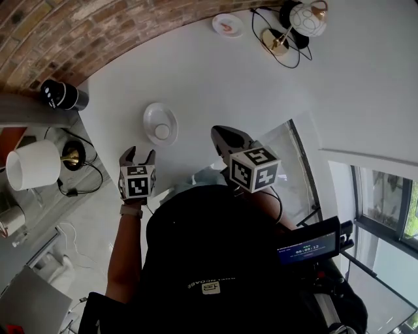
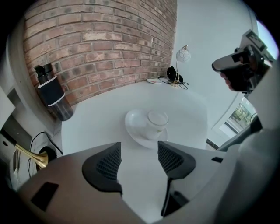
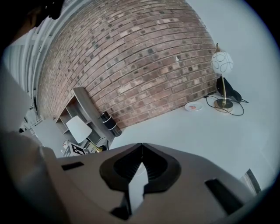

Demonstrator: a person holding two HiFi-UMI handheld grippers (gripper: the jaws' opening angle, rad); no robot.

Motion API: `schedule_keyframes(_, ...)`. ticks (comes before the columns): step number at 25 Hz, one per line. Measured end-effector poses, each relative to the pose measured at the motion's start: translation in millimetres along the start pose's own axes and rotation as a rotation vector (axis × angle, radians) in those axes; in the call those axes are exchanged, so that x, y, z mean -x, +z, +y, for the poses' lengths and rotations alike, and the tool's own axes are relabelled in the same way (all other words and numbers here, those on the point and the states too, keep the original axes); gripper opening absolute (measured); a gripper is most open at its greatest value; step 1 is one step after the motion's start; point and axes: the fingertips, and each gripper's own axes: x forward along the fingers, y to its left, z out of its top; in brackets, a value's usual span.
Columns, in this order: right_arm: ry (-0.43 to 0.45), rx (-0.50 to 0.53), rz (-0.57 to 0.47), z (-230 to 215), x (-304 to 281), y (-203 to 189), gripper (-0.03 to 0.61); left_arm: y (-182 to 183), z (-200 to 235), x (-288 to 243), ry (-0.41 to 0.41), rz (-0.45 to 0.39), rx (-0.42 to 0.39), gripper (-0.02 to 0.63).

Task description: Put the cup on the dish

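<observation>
Left tongs point(image 1: 138, 154) hover released near cup point(image 1: 161, 131) on dish point(image 1: 155, 114); right tongs point(image 1: 222, 137) clenched, raised.

The cup point(image 1: 161, 132) sits on the dish point(image 1: 155, 112), toward the dish's near side. The dish lies on the bench point(image 1: 215, 78), near its left edge. The left gripper point(image 1: 138, 153) is just short of the dish, and the right gripper point(image 1: 221, 138) is to the dish's right, over the bench. At the bench's far end a small plate point(image 1: 228, 25) lies left of a table lamp point(image 1: 307, 18). Off the bench's left edge, a bottle point(image 1: 62, 96) stands by the brick wall point(image 1: 78, 32), with another lamp point(image 1: 32, 164) nearer.
</observation>
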Motion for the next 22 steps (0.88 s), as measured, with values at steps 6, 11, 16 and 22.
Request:
schedule_keyframes(6, 0.074, 0.044, 0.017, 21, -18, 6, 0.005, 4, 1, 30, 0.014, -0.052, 0.083, 0.267)
schedule_keyframes(11, 0.141, 0.084, 0.031, 42, -33, 12, 0.005, 22, 5, 62, 0.029, -0.166, 0.191, 0.222)
schedule_keyframes(16, 0.204, 0.121, 0.050, 64, -49, 15, 0.005, 43, 12, 100, 0.069, -0.285, 0.231, 0.160)
schedule_keyframes(22, 0.284, 0.165, 0.064, 99, -68, 17, 0.005, 52, 26, 146, 0.135, -0.400, 0.278, 0.053)
